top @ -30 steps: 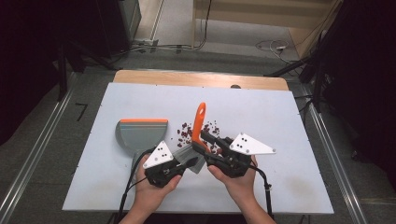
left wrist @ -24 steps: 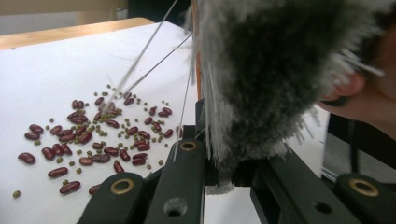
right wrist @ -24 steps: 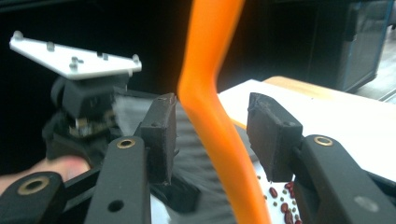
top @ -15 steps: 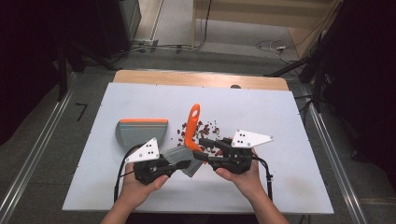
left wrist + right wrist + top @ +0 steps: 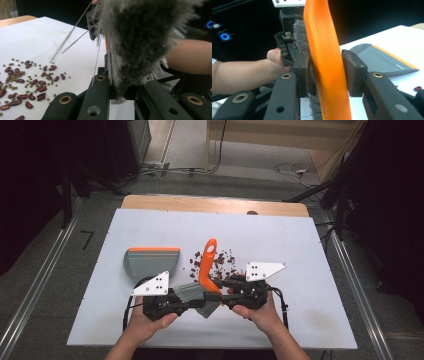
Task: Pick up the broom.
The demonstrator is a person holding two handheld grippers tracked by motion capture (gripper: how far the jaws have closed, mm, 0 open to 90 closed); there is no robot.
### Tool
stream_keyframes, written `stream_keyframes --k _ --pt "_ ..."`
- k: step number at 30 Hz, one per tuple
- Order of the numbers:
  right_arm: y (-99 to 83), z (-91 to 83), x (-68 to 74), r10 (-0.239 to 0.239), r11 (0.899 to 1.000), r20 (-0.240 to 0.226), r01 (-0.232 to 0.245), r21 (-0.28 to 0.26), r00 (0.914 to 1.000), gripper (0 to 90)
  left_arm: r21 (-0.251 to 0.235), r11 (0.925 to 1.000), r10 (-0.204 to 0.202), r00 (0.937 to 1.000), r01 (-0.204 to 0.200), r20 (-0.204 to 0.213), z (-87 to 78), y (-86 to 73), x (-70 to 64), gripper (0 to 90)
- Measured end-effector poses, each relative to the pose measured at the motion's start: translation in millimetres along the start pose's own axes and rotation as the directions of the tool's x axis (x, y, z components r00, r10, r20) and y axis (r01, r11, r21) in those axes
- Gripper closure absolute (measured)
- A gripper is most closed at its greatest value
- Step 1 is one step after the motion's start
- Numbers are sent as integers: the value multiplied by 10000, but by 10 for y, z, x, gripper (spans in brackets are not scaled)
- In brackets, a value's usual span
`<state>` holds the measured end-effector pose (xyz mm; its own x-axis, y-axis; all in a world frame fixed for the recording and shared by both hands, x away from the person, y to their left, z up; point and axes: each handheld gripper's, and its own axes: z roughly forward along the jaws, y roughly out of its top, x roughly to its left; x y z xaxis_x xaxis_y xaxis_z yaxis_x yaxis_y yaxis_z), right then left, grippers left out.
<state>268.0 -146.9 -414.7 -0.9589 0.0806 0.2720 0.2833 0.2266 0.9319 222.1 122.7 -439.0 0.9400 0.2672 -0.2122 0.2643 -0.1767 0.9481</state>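
Brush (image 5: 206, 270) held betw. both grippers, near table edge. R gripper (image 5: 227, 287) clamped on orange handle; L gripper (image 5: 197, 295) pinching bristle head. Handle axis pts away, toward beans (image 5: 220, 260) just beyond. Dustpan (image 5: 150, 261) to L, nearer L hand.

White table (image 5: 310, 270), grey-orange dustpan (image 5: 151, 261), scattered beans (image 5: 220, 262) beside it

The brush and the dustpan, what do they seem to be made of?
Brush: smooth orange handle, likely plastic by its soft sheen; grey bristles look synthetic, with fine stray strands. Dustpan: matte grey body, probably plastic, with an orange lip, perhaps rubber.
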Motion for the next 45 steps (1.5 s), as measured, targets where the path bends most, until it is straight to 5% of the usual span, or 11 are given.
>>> stream_keyframes --k 5,11,17,19,24,26,28,29,31,33,45 --pt "-16 -14 -28 252 9996 -446 -248 96 9987 680 30 10000 33 9999 -33 153 -6 -10 12 851" --pt "5 -19 13 112 9998 455 -120 168 9989 686 -75 9999 -159 9973 154 -713 -7 -18 10 705" --pt "20 -92 -10 229 9997 1585 -238 40 9871 687 -351 9966 -795 9826 746 -1681 -104 -58 78 537" --pt "15 -118 -35 287 9995 2010 -301 37 9792 687 -418 9957 -902 9699 828 -2262 -157 -70 96 447" --pt "-4 -155 -93 603 9977 2923 -669 125 9544 686 -504 9945 -1028 9540 922 -2817 -224 -76 113 270" --pt "-20 -166 -127 666 9962 3658 -823 277 9283 686 -436 9947 -1019 9418 928 -3204 -238 -80 114 129" --pt "-25 -169 -137 625 9961 3918 -818 330 9179 686 -384 9956 -937 9350 857 -3421 -260 -85 115 77" --pt "-30 -178 -153 684 9947 4410 -950 386 8949 686 -413 9958 -913 9316 820 -3519 -272 -86 118 22" --pt "-34 -189 -167 721 9941 4566 -1010 391 8868 686 -436 9961 -881 9216 773 -3779 -302 -85 121 6" --pt "-44 -224 -212 817 9916 5063 -1210 450 8584 686 -543 9956 -918 9163 767 -3899 -337 -86 124 0" --pt "-79 -355 -352 712 9865 6227 -1471 713 7793 686 -806 9936 -1072 8853 790 -4525 -541 -91 160 0"
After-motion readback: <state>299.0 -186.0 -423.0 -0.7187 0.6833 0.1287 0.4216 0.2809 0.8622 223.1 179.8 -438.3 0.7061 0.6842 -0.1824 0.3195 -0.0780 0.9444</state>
